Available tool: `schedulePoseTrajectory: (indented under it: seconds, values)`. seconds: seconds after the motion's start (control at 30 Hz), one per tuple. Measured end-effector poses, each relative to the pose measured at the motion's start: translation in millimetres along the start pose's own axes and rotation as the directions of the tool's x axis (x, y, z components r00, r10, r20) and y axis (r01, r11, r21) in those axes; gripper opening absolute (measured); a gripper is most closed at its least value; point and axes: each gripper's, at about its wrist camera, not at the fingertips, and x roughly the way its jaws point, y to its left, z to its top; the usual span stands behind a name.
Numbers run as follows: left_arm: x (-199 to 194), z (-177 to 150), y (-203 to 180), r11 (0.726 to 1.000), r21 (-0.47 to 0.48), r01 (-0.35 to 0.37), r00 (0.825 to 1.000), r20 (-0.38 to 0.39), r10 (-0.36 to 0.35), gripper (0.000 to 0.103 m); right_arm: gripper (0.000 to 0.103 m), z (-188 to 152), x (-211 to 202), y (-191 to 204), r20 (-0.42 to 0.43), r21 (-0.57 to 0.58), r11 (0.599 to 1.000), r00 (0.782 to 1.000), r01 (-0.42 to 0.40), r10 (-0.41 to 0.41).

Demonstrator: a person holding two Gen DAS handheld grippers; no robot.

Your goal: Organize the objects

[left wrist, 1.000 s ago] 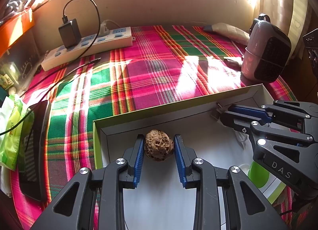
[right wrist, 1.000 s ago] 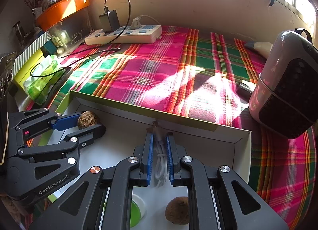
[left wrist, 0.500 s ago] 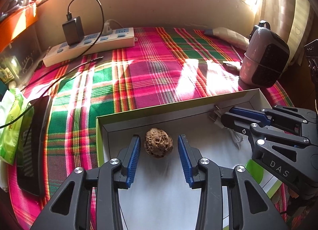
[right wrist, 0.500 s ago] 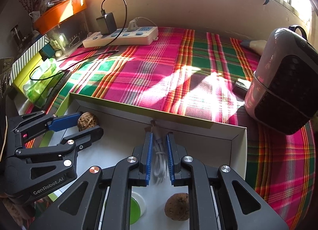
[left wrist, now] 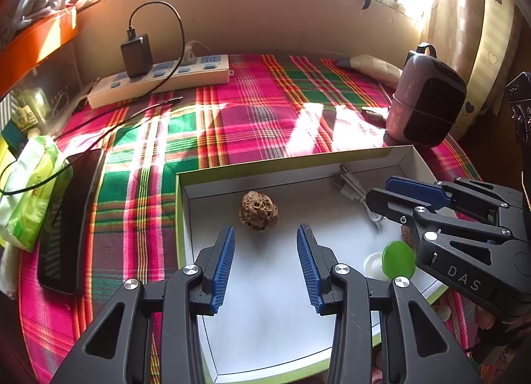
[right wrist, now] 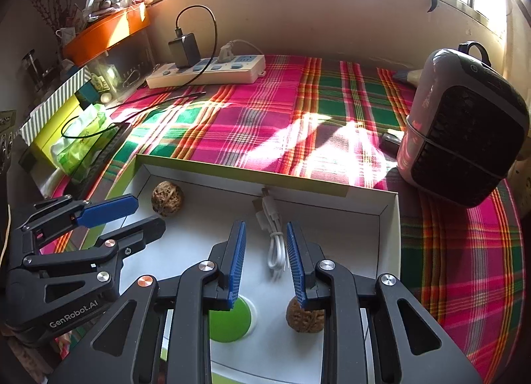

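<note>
I have been gathering loose items into the shallow white cardboard box with the green rim, which sits on the pink-and-green plaid cloth — it is the one container here, so I judge it the sensible place to collect them.

My left gripper stands with its blue pads apart and grips nothing. The brown, wrinkled walnut lies on the box floor near the far-left corner, just beyond my fingertips and roughly centred between them, apart from both pads.

My right gripper is opening. The coiled white charging cable lies flat on the box floor between the pads, its plug end pointing toward the far wall — neither pad seems to press on it.

A second brown walnut and a round green lid rest in the box nearer to me, under my right gripper.
</note>
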Motion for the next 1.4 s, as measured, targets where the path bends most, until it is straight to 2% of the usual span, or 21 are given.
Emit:
schedulePoseTrajectory:
  seconds: [0.2,0.33,0.63,1.0,1.13,1.4]
  values:
    - [-17,-11,0,1.0,-0.009,-0.015,1.0,0.021,0.016,0.037,0.027,-11,-18,6,0.033,-0.001,1.0,0.999,0.001,-0.001]
    - [-31,-20,3,1.0,-0.028,-0.011,0.999,0.045,0.012,0.037,0.036,-20,-34,8,0.069,0.006,1.0,0.998,-0.006,0.005]
    - [-60,-50,9,0.998,-0.059,0.002,0.996,0.087,0.003,0.037,0.036,-48,-58,8,0.114,0.016,1.0,0.994,-0.005,0.003]
    - [-78,-79,10,0.998,-0.055,0.02,0.996,0.086,-0.015,0.037,0.036,-80,-78,6,0.142,0.0,1.0,0.99,0.024,-0.024]
    - [-83,-92,12,0.996,-0.066,0.068,0.995,0.082,-0.062,0.037,0.036,-90,-83,3,0.148,0.001,1.0,0.989,0.014,-0.014]
    - [-87,-113,5,0.994,-0.035,0.106,0.993,0.055,-0.104,0.037,0.036,-111,-84,-1,0.132,-0.029,0.999,0.991,0.018,-0.014]
